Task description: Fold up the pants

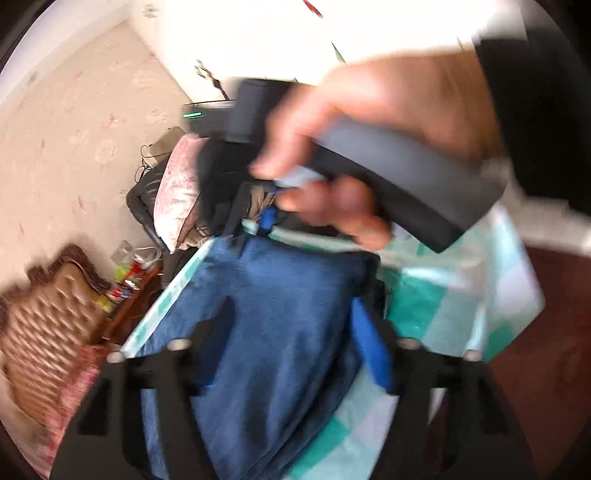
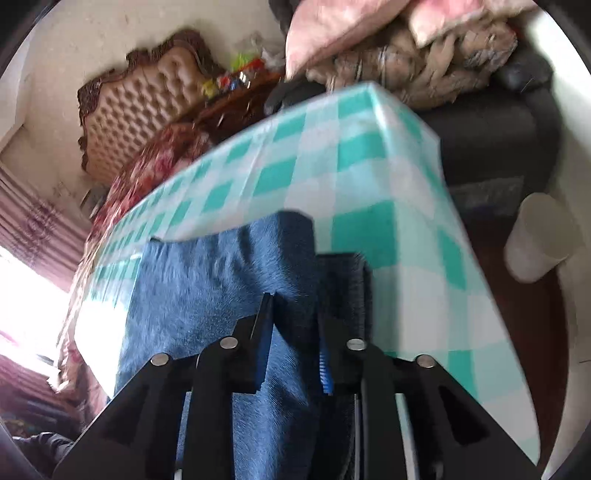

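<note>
Checked teal-and-white tablecloth (image 2: 369, 155) covers the work table; it serves as landmark for all positions below. Both views motion-blurred.

Left gripper (image 1: 291, 332): jaws stand wide apart, blue pads visible on the inner faces. Nothing pressed between them. Blue pants (image 1: 280, 295) lie flat on the tablecloth beneath and between the fingers, not pinched.

Right gripper (image 2: 295, 332): jaws only a little apart, blue ribbed pad on the right finger. A dark fold of the pants (image 2: 207, 295) runs up between the fingers; whether the pads press on it or merely flank it I cannot tell through the blur. Right hand (image 1: 388, 147), seen from the left wrist view, wraps a grey handle above the far end of the pants; dark sleeve at the wrist.

Pants: folded into a long blue strip lying lengthwise on the tablecloth, one edge close to the cloth's edge in the left view, far end stopping short of the cloth's far corner in the right view.

Beyond the tablecloth: tufted brown headboard (image 2: 147, 103), floral red bedding beside it, pink pillow (image 2: 332, 29) and crumpled grey fabric on a dark sofa past the far corner, white cylindrical bin (image 2: 539, 240) on the floor at the right side of the cloth.
</note>
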`<state>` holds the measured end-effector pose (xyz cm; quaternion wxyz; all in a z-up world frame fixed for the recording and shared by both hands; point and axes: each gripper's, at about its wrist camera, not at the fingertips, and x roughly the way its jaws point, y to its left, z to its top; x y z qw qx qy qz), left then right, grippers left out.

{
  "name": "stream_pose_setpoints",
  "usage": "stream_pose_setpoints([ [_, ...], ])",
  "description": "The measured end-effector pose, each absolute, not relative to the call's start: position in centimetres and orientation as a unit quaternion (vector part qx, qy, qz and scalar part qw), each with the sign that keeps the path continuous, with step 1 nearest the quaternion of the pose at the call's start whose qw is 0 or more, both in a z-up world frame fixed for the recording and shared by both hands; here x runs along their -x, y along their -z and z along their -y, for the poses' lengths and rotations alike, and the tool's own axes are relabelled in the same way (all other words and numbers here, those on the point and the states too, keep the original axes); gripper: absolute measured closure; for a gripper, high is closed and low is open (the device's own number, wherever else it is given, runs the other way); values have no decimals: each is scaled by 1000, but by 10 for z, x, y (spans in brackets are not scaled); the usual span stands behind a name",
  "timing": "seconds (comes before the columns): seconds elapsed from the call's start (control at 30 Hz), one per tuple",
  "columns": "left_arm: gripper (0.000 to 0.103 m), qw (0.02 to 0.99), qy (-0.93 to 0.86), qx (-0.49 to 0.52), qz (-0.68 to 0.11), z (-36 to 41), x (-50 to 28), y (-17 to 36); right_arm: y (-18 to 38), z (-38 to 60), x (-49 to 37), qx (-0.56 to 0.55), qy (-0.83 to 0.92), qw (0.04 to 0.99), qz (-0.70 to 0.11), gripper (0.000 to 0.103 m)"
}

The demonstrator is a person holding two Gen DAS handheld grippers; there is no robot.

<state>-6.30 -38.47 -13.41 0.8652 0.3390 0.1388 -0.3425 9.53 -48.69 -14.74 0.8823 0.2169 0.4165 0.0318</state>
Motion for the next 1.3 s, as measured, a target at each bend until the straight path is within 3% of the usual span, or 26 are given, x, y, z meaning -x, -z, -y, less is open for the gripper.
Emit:
stream_pose_setpoints([
  [0.1, 35, 891, 366, -216, -160, 319, 44, 88, 111, 480, -57, -179, 59, 916, -353, 73],
  [0.13, 41, 905, 348, -163, -182, 295, 20, 74, 104, 472, -47, -167, 67, 924, -336, 73],
  [0.17, 55, 911, 337, -129, -202, 283, -3, 62, 98, 457, -36, -154, 69, 931, -323, 73],
  [0.27, 77, 905, 326, -87, -257, 272, -82, 53, 105, 409, -24, -125, 92, 933, -324, 73],
  [0.47, 82, 816, 385, -147, -405, 340, -189, 109, 169, 376, -37, -88, 155, 895, -410, 73],
  [0.53, 83, 816, 363, -165, -418, 352, -200, 135, 177, 373, -39, -76, 160, 895, -408, 73],
  [0.73, 82, 840, 368, -136, -375, 339, -172, 111, 178, 368, -41, -61, 176, 891, -414, 73],
  [0.9, 80, 831, 325, -137, -430, 334, -203, 137, 178, 364, -39, -59, 178, 891, -414, 73],
  [1.03, 80, 843, 336, -138, -398, 337, -192, 118, 178, 363, -37, -59, 180, 891, -412, 73],
  [1.1, 76, 841, 368, -137, -371, 348, -184, 103, 178, 363, -38, -58, 182, 891, -412, 73],
  [1.3, 70, 810, 406, -150, -395, 388, -194, 125, 179, 362, -40, -56, 186, 889, -414, 73],
])
